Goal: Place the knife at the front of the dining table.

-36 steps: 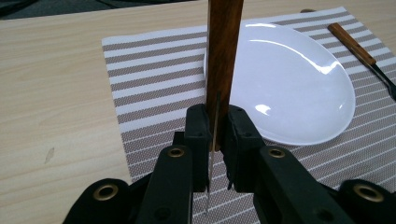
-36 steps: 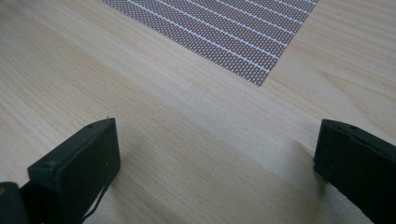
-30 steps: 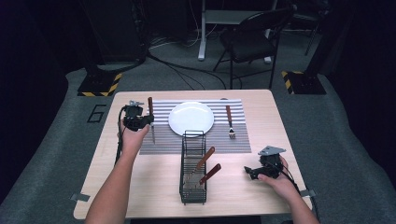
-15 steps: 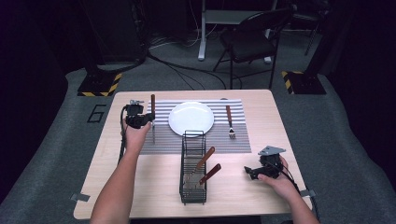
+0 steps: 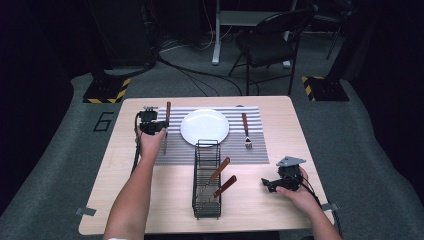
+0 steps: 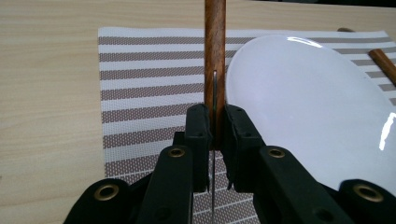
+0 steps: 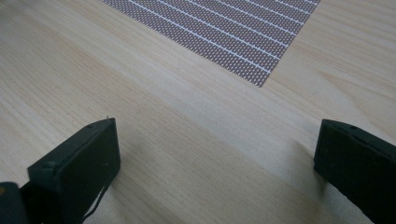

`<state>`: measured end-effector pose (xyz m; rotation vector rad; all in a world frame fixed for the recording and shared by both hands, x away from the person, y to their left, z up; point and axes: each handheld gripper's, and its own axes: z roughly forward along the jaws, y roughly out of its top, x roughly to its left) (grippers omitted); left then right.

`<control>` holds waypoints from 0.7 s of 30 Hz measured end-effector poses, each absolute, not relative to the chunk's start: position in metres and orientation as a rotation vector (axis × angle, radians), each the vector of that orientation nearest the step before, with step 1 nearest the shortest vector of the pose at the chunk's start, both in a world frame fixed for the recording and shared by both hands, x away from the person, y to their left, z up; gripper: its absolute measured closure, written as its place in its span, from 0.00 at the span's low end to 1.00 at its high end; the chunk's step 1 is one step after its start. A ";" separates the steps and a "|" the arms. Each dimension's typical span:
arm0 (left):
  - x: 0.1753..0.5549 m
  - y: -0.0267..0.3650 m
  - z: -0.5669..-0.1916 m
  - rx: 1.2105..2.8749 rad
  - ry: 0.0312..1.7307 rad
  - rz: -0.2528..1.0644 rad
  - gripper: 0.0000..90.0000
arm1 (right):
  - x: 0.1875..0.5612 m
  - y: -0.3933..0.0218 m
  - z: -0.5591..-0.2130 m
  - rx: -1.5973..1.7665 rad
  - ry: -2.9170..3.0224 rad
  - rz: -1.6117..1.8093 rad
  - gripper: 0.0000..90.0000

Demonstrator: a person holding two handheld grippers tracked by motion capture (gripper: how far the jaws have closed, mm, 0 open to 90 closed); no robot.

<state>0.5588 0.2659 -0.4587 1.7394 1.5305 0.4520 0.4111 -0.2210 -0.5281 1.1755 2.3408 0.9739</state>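
My left gripper (image 5: 156,126) (image 6: 215,116) is shut on a wooden-handled knife (image 5: 168,109) (image 6: 215,46), gripping where the handle meets the thin blade. It hovers just above the left part of the striped placemat (image 5: 170,150) (image 6: 140,84), beside the white plate (image 5: 205,126) (image 6: 303,102). The handle points toward the table's far side. My right gripper (image 5: 268,184) (image 7: 217,140) rests low over bare wood at the near right, jaws open with nothing between them.
A fork (image 5: 245,131) with a wooden handle lies on the placemat right of the plate. A black wire rack (image 5: 207,200) stands at the front centre holding two wooden-handled utensils (image 5: 220,170). The placemat corner (image 7: 233,32) lies ahead of the right gripper.
The left hand has shifted slightly right toward the plate and lower, the knife still in its jaws. The right hand has stayed put.
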 end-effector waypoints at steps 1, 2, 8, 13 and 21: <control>0.560 0.266 -0.461 1.740 1.536 0.451 0.90 | 0.411 -0.221 -0.528 1.175 2.341 0.974 0.00; 0.561 0.267 -0.462 1.732 1.540 0.455 0.90 | 0.411 -0.221 -0.528 1.174 2.338 0.977 0.00; 0.566 0.269 -0.469 1.691 1.573 0.416 0.90 | 0.411 -0.220 -0.528 1.175 2.338 0.977 0.00; 0.569 0.269 -0.475 1.676 1.602 0.398 0.90 | 0.411 -0.220 -0.528 1.174 2.338 0.977 0.00; 0.574 0.269 -0.486 1.656 1.640 0.362 0.90 | 0.411 -0.220 -0.528 1.174 2.342 0.978 0.00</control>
